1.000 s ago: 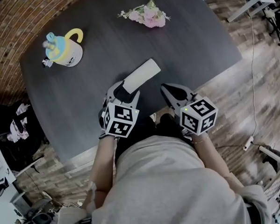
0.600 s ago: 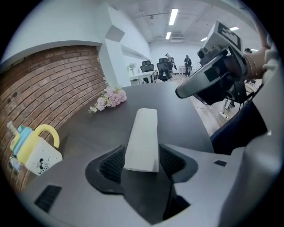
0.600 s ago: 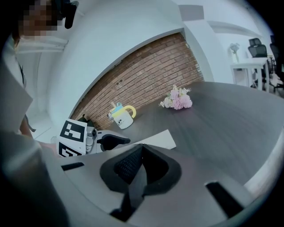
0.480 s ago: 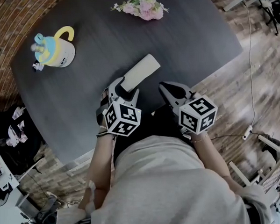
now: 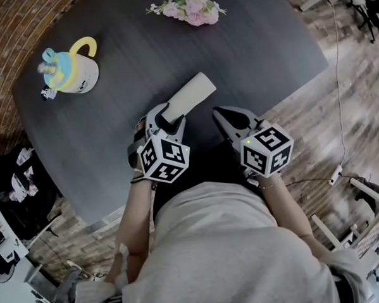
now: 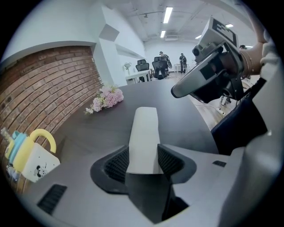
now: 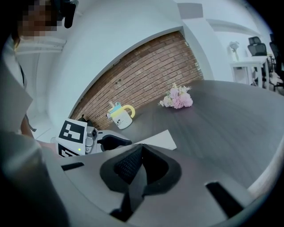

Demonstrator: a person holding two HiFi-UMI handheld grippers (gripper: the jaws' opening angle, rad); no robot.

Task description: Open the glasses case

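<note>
At frame centre, the glasses case (image 5: 193, 95) is gripped at its near end by the left gripper (image 5: 167, 118), whose jaws have just been closing, while the right gripper (image 5: 220, 114) is seen closed and empty.

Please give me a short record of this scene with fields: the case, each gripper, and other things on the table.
case: closed, lying on the table
left gripper: jaws have just been closing; the case's near end is between them, pads on its sides
right gripper: shut, empty, beside the case
also on table: mug, flowers
</note>
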